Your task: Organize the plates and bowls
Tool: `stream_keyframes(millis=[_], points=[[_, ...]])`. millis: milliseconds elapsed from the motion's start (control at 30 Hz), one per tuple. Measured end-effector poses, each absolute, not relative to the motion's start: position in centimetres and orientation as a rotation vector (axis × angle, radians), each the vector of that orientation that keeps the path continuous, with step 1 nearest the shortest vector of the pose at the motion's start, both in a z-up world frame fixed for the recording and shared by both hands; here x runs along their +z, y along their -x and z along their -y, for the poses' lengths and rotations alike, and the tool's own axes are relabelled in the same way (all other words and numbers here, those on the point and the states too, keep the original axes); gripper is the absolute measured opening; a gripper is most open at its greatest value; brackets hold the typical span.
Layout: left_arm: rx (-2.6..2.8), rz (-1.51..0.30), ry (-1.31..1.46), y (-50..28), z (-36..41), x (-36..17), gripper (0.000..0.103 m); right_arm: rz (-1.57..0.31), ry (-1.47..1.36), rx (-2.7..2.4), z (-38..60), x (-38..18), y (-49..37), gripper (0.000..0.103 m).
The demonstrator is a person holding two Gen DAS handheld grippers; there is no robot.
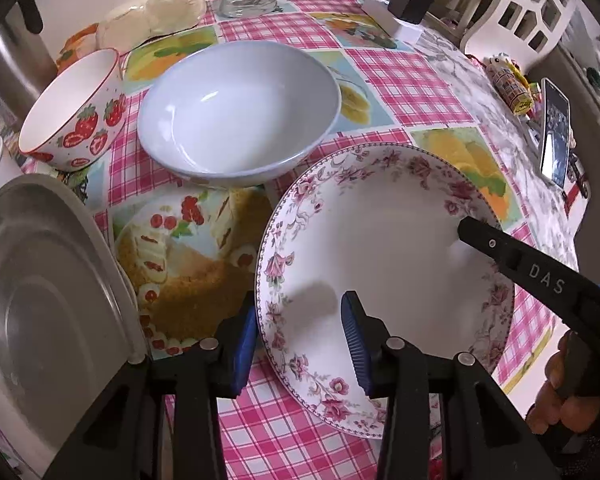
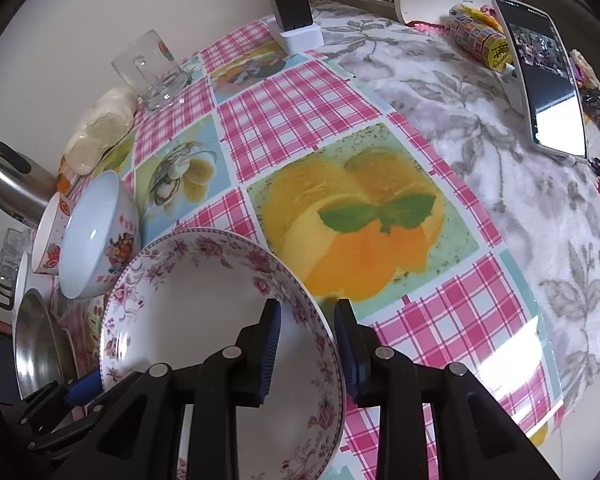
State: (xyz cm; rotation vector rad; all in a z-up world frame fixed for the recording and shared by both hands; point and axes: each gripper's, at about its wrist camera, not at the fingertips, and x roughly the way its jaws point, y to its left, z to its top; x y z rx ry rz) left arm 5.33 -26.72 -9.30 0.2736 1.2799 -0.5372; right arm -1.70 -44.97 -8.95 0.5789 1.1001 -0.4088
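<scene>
On the floral-rimmed white ceramic plate (image 1: 384,264), left hand-held gripper (image 1: 300,344) straddles the near rim, unclamped; right hand-held gripper (image 2: 306,350) straddles the opposite rim, contact indeterminate.

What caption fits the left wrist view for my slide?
Left gripper straddles the floral plate's near rim, right gripper's finger over its far side; white bowl behind.

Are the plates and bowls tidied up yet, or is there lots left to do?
Nothing looks stacked yet. Both grippers, left and right, have jaws around the flowery plate rim. The pale blue bowl, strawberry bowl and metal plate sit separately on the table.
</scene>
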Motion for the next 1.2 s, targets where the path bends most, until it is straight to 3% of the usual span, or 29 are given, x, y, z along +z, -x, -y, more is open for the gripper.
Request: stream_keyframes(millis=[767,1200], points=[[-0.586,-1.277,-0.250,-5.7,28.2,-10.3,0.038,-1.059,-0.632,-0.407,46.6,-9.2,3.1,0.029],[-0.603,-1.279,-0.130,-6.3,26.3,-10.3,0.022,-1.029,-0.606,-0.394,46.2,-9.2,3.4,0.028]])
